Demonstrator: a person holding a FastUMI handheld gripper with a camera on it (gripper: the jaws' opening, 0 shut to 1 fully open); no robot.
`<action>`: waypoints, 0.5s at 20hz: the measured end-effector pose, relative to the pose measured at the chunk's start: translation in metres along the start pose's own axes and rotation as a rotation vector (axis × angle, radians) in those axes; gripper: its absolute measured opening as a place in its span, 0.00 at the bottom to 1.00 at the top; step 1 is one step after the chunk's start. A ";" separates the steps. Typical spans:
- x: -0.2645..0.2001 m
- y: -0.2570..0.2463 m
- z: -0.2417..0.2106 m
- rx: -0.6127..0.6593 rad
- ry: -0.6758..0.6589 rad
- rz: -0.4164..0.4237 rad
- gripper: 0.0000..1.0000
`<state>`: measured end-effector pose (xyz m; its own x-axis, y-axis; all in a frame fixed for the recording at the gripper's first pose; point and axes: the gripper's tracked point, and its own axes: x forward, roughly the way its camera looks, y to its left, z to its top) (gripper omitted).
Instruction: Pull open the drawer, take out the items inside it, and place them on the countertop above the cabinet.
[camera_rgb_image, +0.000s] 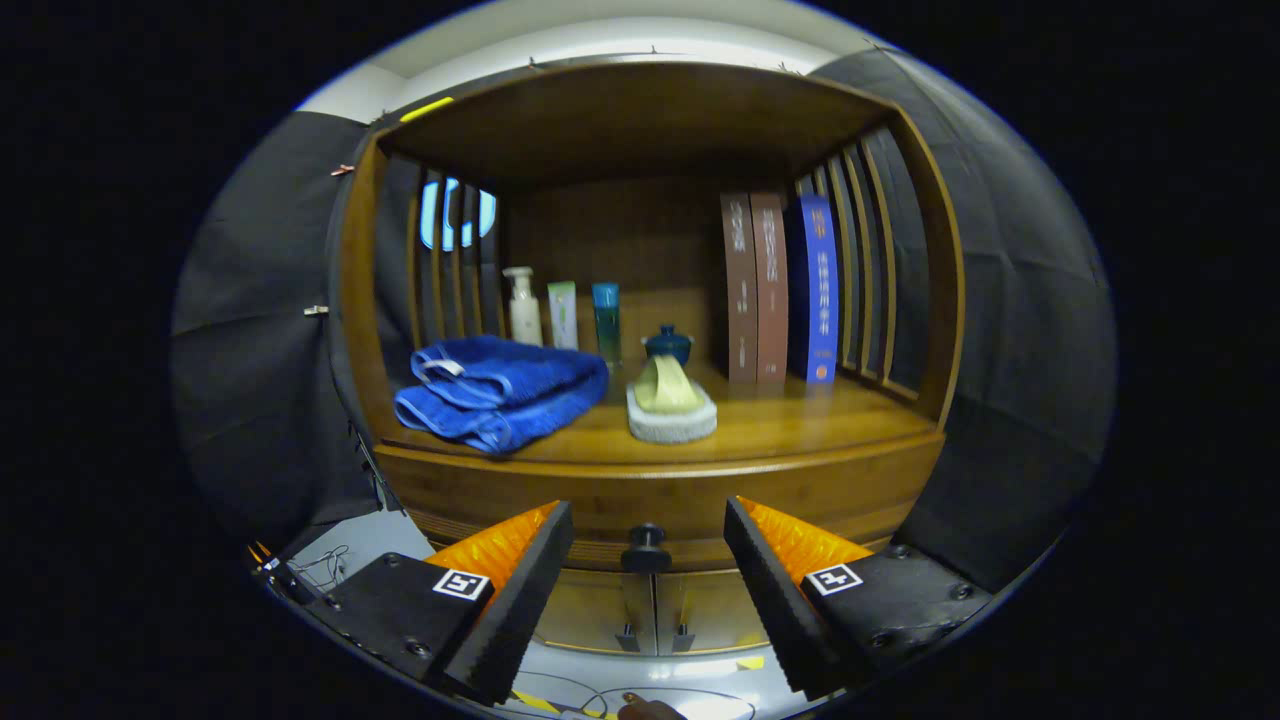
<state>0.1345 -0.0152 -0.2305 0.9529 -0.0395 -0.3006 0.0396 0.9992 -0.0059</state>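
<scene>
From the gripper view I see my gripper (648, 530) with its fingers spread wide, holding nothing. The dark round knob (646, 548) of the drawer (650, 505) sits between the fingertips, a little ahead of them — neither finger touches it. The drawer front is flush with the wooden cabinet (905, 300), so it is shut and I cannot tell what lies inside. Above it, the countertop (800, 420) carries a folded blue towel (500, 390) on the left, and a scrub brush (670, 400) with a pale handle near the middle. Behind those stand a white pump bottle (522, 306), two tubes (583, 316) and a small dark blue lidded pot (668, 345). Three books (780, 290) stand upright to the right — two brown, one blue.
</scene>
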 end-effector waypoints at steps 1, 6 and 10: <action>-0.013 0.004 0.018 -0.013 -0.026 0.007 0.99; -0.084 0.018 0.093 -0.022 -0.116 0.030 0.99; -0.128 0.014 0.125 -0.009 -0.158 0.013 1.00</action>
<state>0.0510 0.0032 -0.0733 0.9889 -0.0260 -0.1465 0.0245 0.9996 -0.0118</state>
